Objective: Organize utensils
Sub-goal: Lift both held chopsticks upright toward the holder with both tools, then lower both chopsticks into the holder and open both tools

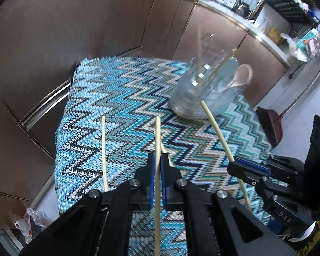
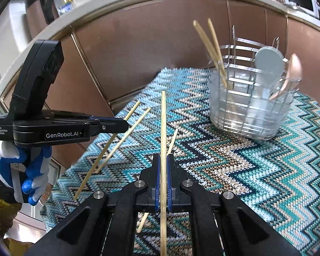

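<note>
- One chopstick (image 1: 157, 149) is clamped by the left gripper (image 1: 157, 166) above the zigzag cloth (image 1: 117, 98).
- Another chopstick (image 2: 163, 138) is clamped by the right gripper (image 2: 163, 168).
- Two loose chopsticks (image 2: 121, 138) are seen near the cloth's left edge.
- The wire holder (image 2: 251, 106), with chopsticks and spoons inside, is seen near the far right corner.

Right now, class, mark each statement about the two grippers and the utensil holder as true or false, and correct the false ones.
1. The left gripper is shut on a chopstick. True.
2. The right gripper is open and holds nothing. False: it is shut on a chopstick.
3. The utensil holder already has two chopsticks standing in it. True.
4. The holder lies tipped over on the floor. False: it stands upright on the zigzag cloth.
5. A pink spoon leans in the holder. True.
6. No chopsticks remain on the cloth. False: at least one loose chopstick lies there.
</note>
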The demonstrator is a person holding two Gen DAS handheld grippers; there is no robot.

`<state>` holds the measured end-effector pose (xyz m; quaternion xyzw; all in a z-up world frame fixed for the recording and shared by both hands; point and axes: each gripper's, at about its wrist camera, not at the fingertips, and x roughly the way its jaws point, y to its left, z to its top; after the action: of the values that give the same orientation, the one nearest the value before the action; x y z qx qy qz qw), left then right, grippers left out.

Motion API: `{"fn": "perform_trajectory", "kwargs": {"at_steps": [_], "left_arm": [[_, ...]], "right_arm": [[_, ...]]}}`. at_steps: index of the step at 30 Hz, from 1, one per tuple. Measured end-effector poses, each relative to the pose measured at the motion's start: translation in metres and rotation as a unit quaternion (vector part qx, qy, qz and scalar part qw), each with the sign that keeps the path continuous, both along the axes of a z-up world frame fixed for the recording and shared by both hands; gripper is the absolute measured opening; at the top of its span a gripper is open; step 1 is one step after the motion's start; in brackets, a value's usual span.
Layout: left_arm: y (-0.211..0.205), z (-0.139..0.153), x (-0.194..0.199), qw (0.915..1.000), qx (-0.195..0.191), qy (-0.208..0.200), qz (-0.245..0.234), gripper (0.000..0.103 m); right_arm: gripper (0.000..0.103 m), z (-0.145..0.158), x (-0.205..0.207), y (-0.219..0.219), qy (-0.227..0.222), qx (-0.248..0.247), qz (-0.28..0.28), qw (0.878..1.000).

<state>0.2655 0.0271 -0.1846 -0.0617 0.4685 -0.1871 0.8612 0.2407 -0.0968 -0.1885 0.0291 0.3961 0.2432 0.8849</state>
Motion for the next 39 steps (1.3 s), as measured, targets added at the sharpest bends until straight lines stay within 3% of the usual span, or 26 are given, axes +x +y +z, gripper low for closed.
{"fn": "perform_trajectory", "kwargs": {"at_steps": [11, 21, 28, 32, 37, 39], "left_arm": [[-0.008, 0.071, -0.034, 0.9954, -0.037, -0.088, -0.009, 0.005], [-0.028, 0.125, -0.003, 0.9811, -0.105, -0.16, -0.028, 0.005], [-0.044, 0.154, 0.045, 0.9591, -0.165, -0.229, -0.017, 0.005], [-0.053, 0.161, 0.068, 0.9461, -0.178, -0.271, 0.008, 0.005], [-0.066, 0.15, 0.088, 0.932, -0.175, -0.314, 0.048, 0.005], [-0.071, 0.143, 0.09, 0.9253, -0.156, -0.338, 0.071, 0.005]], "right_arm": [[0.006, 0.061, -0.035, -0.012, -0.09, 0.029, -0.017, 0.995], [0.006, 0.106, -0.001, -0.036, -0.18, 0.074, -0.044, 0.98], [0.006, 0.122, 0.047, -0.054, -0.251, 0.116, -0.078, 0.958], [0.006, 0.121, 0.073, -0.061, -0.275, 0.136, -0.1, 0.946], [0.006, 0.104, 0.101, -0.061, -0.287, 0.139, -0.133, 0.938], [0.006, 0.098, 0.108, -0.061, -0.293, 0.128, -0.146, 0.936]]}}
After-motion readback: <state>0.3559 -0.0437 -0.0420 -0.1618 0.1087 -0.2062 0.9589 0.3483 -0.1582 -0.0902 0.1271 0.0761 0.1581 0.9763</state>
